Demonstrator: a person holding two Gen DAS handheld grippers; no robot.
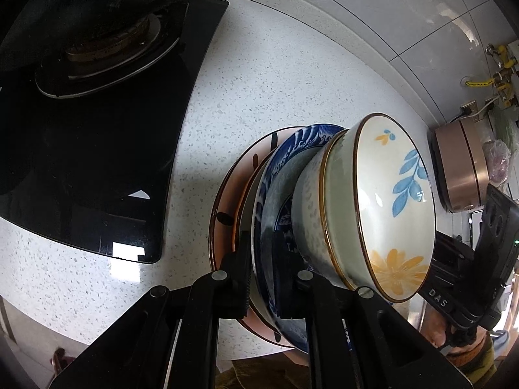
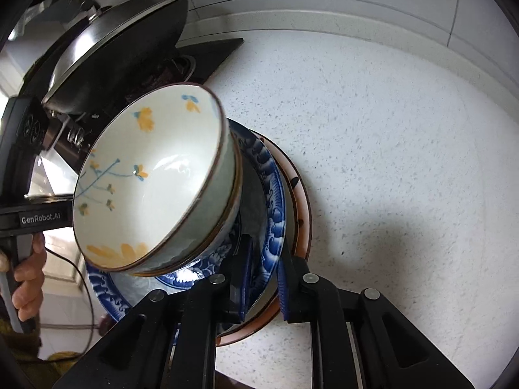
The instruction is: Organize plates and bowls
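A stack of dishes is held between both grippers above the speckled counter (image 1: 275, 74). At the bottom is a pink plate with dark marks (image 1: 227, 201), then a blue-and-white patterned plate (image 1: 285, 149), then two nested bowls with blue and yellow flowers (image 1: 389, 201). My left gripper (image 1: 261, 278) is shut on the rim of the blue-and-white plate. My right gripper (image 2: 264, 278) is shut on the opposite rim of the blue-and-white plate (image 2: 274, 207), above the pink plate (image 2: 301, 207). The floral bowls (image 2: 152, 181) sit in it.
A black glass hob (image 1: 97, 149) with a burner lies to the left, a lidded wok (image 2: 107, 48) on it. A copper-coloured pot (image 1: 460, 165) stands by the tiled wall, near yellow gas fittings (image 1: 499, 64). The other hand-held gripper body (image 1: 486, 259) shows at the right.
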